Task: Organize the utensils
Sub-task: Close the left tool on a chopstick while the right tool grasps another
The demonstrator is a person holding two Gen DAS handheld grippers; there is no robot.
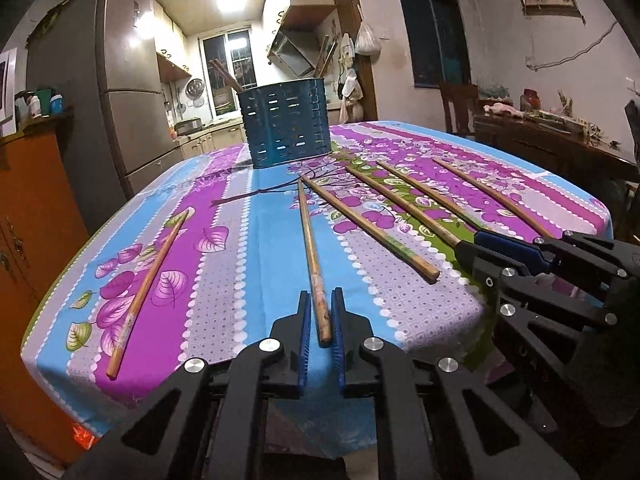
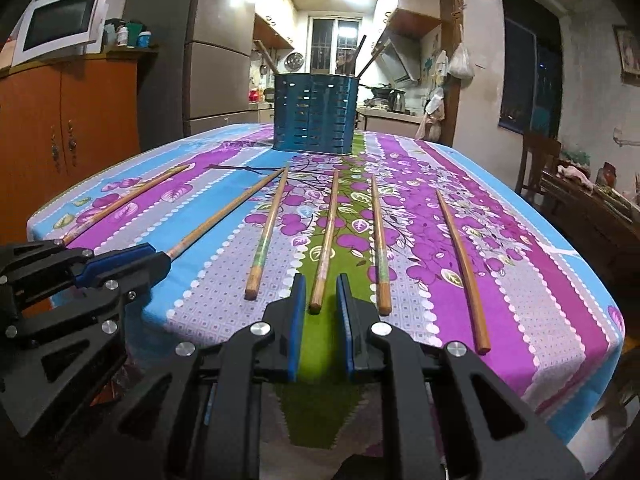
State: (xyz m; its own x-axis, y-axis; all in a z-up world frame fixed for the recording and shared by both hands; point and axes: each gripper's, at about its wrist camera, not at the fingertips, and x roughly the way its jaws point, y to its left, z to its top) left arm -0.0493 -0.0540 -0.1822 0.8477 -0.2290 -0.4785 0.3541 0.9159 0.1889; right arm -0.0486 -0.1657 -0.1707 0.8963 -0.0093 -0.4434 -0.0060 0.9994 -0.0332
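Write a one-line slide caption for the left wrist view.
Left tongs straddle one chopstick lying on the tablecloth, blue holder beyond.

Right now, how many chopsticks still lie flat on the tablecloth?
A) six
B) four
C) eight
A: the right wrist view shows six chopsticks lying on the tablecloth, from the leftmost chopstick to the rightmost chopstick; others already stand in the blue holder.
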